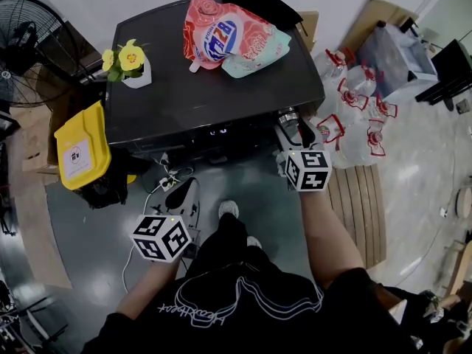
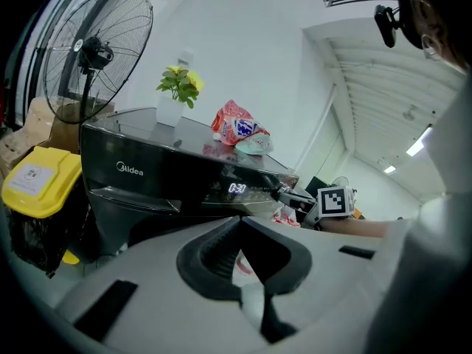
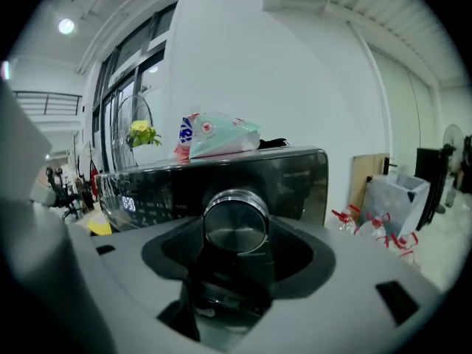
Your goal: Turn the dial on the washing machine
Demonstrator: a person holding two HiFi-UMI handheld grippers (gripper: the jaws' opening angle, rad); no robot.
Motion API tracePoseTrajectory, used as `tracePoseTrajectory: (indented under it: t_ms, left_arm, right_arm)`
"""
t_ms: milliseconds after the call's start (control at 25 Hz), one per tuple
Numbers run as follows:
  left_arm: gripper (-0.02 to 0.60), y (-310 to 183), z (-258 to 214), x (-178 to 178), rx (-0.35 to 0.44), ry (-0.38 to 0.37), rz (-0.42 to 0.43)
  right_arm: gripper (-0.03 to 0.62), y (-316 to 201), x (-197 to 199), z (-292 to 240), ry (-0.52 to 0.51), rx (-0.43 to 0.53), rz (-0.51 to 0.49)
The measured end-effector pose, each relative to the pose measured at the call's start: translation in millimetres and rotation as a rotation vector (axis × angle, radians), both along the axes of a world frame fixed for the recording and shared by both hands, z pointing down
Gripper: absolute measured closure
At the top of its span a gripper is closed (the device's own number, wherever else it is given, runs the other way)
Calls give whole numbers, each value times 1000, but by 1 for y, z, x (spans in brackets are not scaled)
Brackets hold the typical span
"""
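The black washing machine (image 1: pixel 214 87) stands in front of me, its display (image 2: pixel 237 189) lit. Its round silver dial (image 3: pixel 236 222) sits at the right end of the front panel (image 1: pixel 288 115). My right gripper (image 3: pixel 236 231) reaches level to the panel (image 1: pixel 292 126), and its jaws close round the dial from both sides. The left gripper view shows this hold from the side, on the dial (image 2: pixel 279 191). My left gripper (image 1: pixel 184 198) hangs lower and to the left, away from the machine. Its jaws (image 2: pixel 240 253) stand apart with nothing between them.
On the machine's lid lie a vase of yellow flowers (image 1: pixel 129 61) and detergent pouches (image 1: pixel 221 39). A yellow-lidded bin (image 1: pixel 80 150) and a fan (image 1: pixel 29 50) stand to the left. Water bottles (image 1: pixel 354 116) and a wooden pallet (image 1: pixel 361 205) are to the right. Cables (image 1: pixel 166 183) lie on the floor.
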State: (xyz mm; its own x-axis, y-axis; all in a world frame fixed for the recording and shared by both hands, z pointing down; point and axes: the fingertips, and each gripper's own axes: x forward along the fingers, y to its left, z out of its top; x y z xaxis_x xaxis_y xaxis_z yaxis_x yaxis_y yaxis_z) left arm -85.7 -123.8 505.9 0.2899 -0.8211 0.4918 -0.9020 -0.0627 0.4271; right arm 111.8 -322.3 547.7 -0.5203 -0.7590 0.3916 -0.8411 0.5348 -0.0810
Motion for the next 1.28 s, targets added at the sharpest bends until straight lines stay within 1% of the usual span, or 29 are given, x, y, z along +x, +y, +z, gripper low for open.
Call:
tracePoseTrajectory:
  t_ms: [120,320,520,640,720,920,1080,1280]
  left_arm:
    - [577,0,0,1,0,2,3]
    - [577,-1,1,0,-3,5,2]
    - [577,1,3,-1,-9,8,-2]
    - [577,1,3,-1,-10,9,-2]
    - [577,1,3,-1,-10,9,-1]
    - [577,2,4,-1,-10,10,-2]
    - [577,2,5,-1,-11,11,-3]
    - [577,4,6,-1,-15,8,-5]
  right_arm:
    - [315,0,1,1,-101,-53,16]
    - [315,-2,3,2,-298,-151,49]
    - [315,-2,4,3,-373,-192,58]
    - [315,-3,5,3,-449,-235,66]
    - [315,-3,6,4,-522,-273,78]
    - [315,-3,6,4,-753,-386,112]
    - [315,-3,6,5,-825,-418,120]
    - [314,-2,9,8,-924,-486,151]
